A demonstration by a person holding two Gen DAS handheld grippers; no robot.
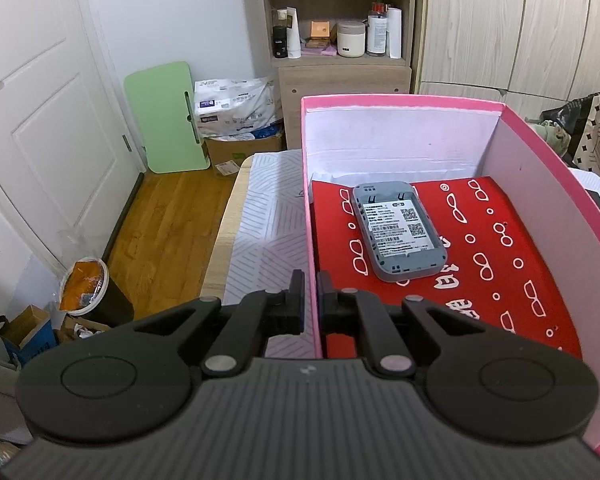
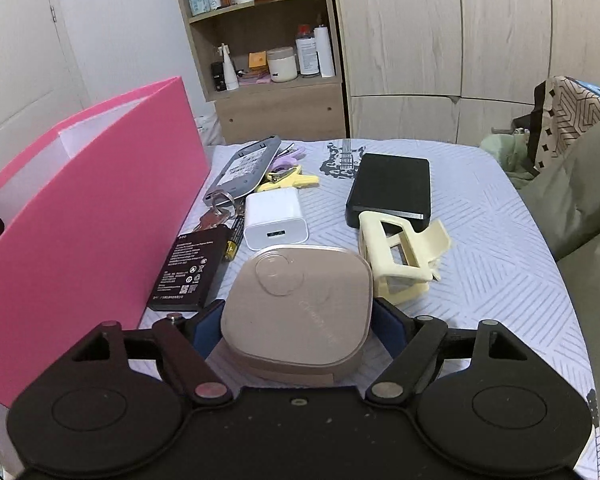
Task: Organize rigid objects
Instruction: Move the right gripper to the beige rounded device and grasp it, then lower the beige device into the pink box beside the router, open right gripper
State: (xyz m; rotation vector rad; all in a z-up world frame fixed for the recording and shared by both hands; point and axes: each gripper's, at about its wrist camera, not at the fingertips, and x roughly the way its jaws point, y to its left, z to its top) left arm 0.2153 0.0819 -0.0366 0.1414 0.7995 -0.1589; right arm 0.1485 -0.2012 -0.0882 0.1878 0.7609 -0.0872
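Right wrist view: my right gripper [image 2: 298, 330] spread wide around gold compact case [image 2: 300, 304] on table, pads not pressing. Left gripper [image 1: 310, 300] pinches pink box [image 1: 400, 100] wall, steadying it for loading.

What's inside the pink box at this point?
A grey device lies label-up on a red printed sheet that covers the pink box floor. What is under the sheet cannot be seen. The left gripper hides the near corner.

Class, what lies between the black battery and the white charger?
In the right wrist view, a yellow-and-black cylindrical cell lies between the black battery and the white charger.
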